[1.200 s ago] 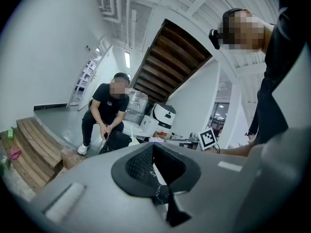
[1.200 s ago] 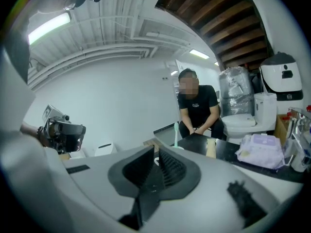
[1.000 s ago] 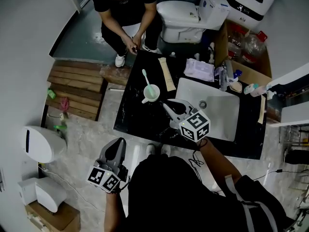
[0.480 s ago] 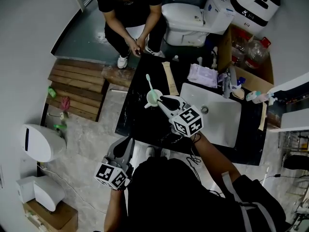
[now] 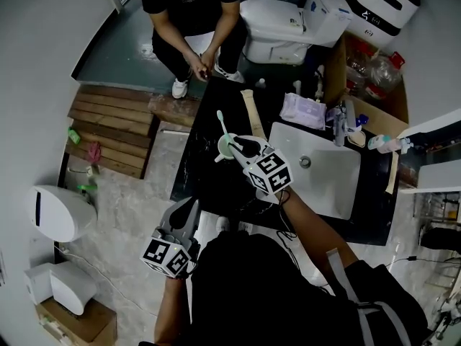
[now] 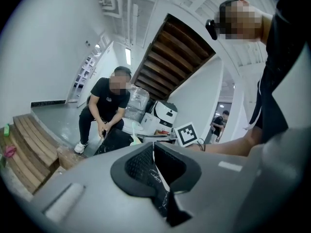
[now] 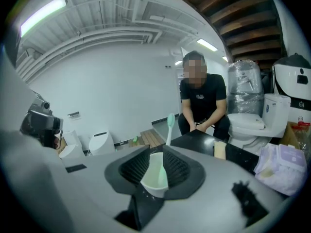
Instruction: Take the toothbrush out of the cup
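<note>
A pale green cup [image 5: 225, 148] stands on the black counter [image 5: 205, 182] with a mint toothbrush [image 5: 221, 122] leaning up out of it. My right gripper [image 5: 241, 147] reaches the cup from the right, and its jaws are open. In the right gripper view the cup [image 7: 154, 181] sits in the gap of the right gripper [image 7: 156, 171], and the toothbrush [image 7: 169, 125] rises behind it. I cannot tell whether the pads touch the cup. My left gripper [image 5: 184, 218] hangs below the counter's front edge; in its own view the left gripper [image 6: 153, 152] holds nothing and its jaws meet.
A white sink [image 5: 320, 170] is set in the counter to the right of the cup. A cream tube [image 5: 251, 115], a pale purple pack [image 5: 302, 111] and bottles [image 5: 338, 120] lie further back. A person [image 5: 189, 21] sits beyond the counter beside a toilet [image 5: 277, 21]. Wooden steps [image 5: 108, 132] lie left.
My right gripper has moved forward and left until its jaws stand around the cup. The left gripper has drifted slightly right. The cup and toothbrush have not moved.
</note>
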`<state>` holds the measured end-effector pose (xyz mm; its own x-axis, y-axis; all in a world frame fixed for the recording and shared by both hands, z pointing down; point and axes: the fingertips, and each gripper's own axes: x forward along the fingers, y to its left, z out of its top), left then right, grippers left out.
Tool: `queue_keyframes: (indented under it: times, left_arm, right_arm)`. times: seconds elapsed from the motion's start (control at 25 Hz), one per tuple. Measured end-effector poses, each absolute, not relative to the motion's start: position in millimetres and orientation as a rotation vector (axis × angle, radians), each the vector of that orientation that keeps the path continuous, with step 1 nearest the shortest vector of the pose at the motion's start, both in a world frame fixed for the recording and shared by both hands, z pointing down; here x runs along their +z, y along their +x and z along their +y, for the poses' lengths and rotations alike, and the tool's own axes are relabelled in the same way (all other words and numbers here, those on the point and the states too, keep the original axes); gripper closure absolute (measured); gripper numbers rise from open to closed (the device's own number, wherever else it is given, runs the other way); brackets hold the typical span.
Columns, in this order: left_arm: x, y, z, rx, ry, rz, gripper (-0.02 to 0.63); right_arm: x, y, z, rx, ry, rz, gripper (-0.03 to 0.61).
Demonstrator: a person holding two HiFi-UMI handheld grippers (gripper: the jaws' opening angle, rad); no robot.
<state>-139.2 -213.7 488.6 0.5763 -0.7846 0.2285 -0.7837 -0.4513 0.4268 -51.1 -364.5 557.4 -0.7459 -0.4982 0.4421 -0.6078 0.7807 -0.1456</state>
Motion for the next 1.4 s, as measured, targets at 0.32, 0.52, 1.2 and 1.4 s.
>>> queue_keyframes:
  times: [0.32,0.52,1.2,1.4]
  left_arm:
    - [488,-136,-219,0.010,2.354,-1.230,0.595]
    - [489,-137,-218,0.012,2.348,-1.228,0.595]
    - [494,-144,-208,0.026,2.342,-1.232,0.595]
    - [493,-138,-207,0.028,2.352,-1.216,0.596]
  right_arm:
    - [571,-58,-382,0.377,0.821,-2.536,0.491]
    - [576,-65,-392,0.367,0.806,-2.514,0.488]
    - [589,-75,-400,0.330,0.779,-2.444,0.520]
    - [586,-74,-396,0.354,0.760,-2.476,0.528]
